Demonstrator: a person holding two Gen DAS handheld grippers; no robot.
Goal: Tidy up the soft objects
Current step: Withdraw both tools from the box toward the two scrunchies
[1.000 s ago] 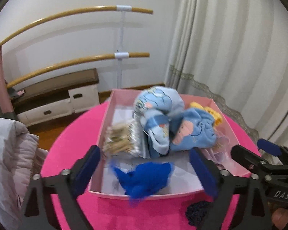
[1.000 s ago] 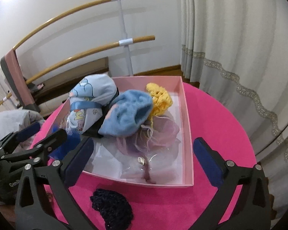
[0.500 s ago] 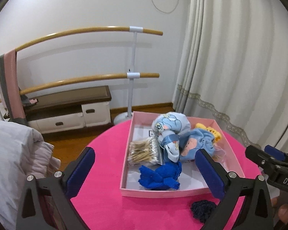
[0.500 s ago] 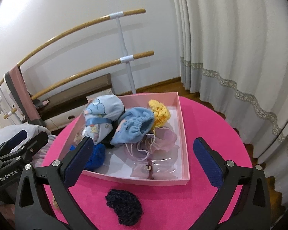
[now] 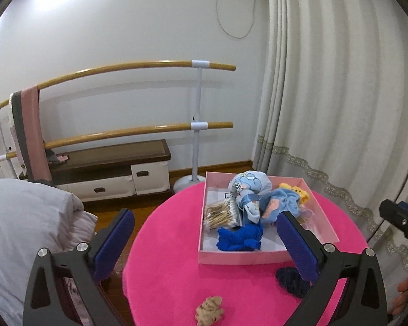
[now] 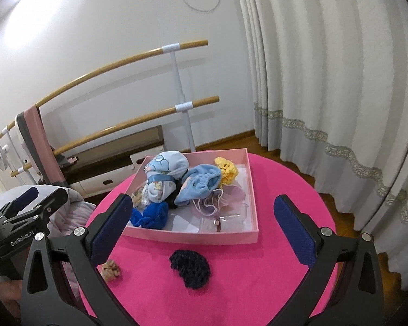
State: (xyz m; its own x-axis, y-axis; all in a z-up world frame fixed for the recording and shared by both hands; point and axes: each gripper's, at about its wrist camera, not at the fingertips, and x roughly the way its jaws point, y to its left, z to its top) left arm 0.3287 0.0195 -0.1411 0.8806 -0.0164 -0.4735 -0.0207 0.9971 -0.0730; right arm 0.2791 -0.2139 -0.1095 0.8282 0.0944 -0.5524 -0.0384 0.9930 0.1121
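Observation:
A pink box on the round pink table holds a bright blue cloth, pale blue printed fabrics, a yellow knit piece, a lilac pouch and a pack of cotton swabs. On the table in front of the box lie a dark navy knit piece and a small tan scrunchie. My left gripper and right gripper are both open, empty, held back from the box.
A white-covered chair or bedding is at the left of the table. Behind stand a ballet barre, a low wooden bench and cream curtains at the right.
The left gripper let the bright blue cloth drop into the box and pulled back and up. The right gripper also drew back; the tan scrunchie has come into view.

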